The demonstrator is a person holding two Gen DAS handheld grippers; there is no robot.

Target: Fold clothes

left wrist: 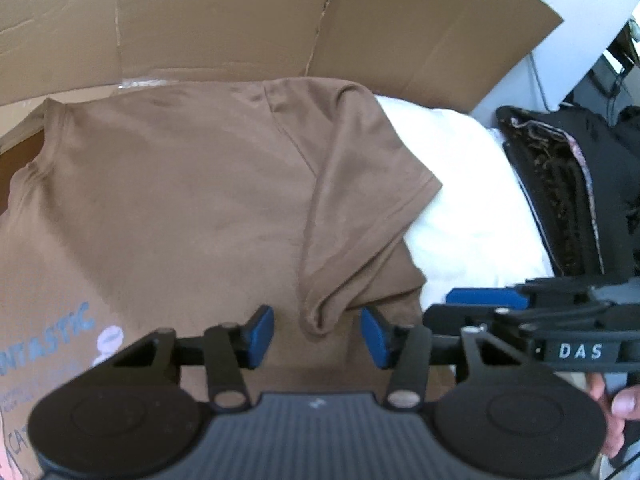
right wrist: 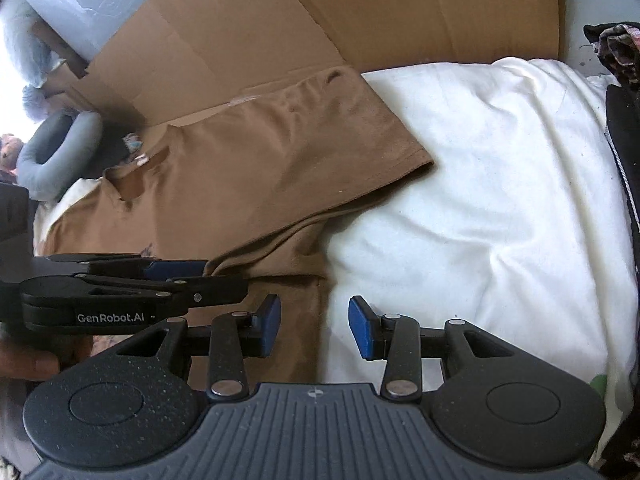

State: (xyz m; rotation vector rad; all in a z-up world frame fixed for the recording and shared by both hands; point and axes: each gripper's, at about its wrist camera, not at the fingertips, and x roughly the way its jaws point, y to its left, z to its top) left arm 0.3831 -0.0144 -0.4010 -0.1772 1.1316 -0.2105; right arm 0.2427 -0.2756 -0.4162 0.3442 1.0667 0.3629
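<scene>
Spread flat, the brown T-shirt [left wrist: 192,208] lies on a white bed sheet [right wrist: 480,184], with its far edge against a big sheet of flattened cardboard [left wrist: 248,16] propped behind it. Its right sleeve [left wrist: 360,200] is folded inward over the body, and pale blue and white lettering [left wrist: 52,340] shows on the near left of the chest. In the left wrist view, the left gripper [left wrist: 318,334] hangs just above the shirt with its blue-padded fingers [left wrist: 260,336] released; the bunched near end of the folded sleeve sits between them, untouched by either pad. The right gripper [right wrist: 314,328] is also released, its fingers [right wrist: 362,328] apart with nothing between them, over the shirt's side edge where brown cloth meets white sheet. Each gripper shows side-on in the other's camera, just beside it. To the far right lies a dark pile of patterned clothing [left wrist: 560,184]. At the far left is a grey neck pillow [right wrist: 56,152].
</scene>
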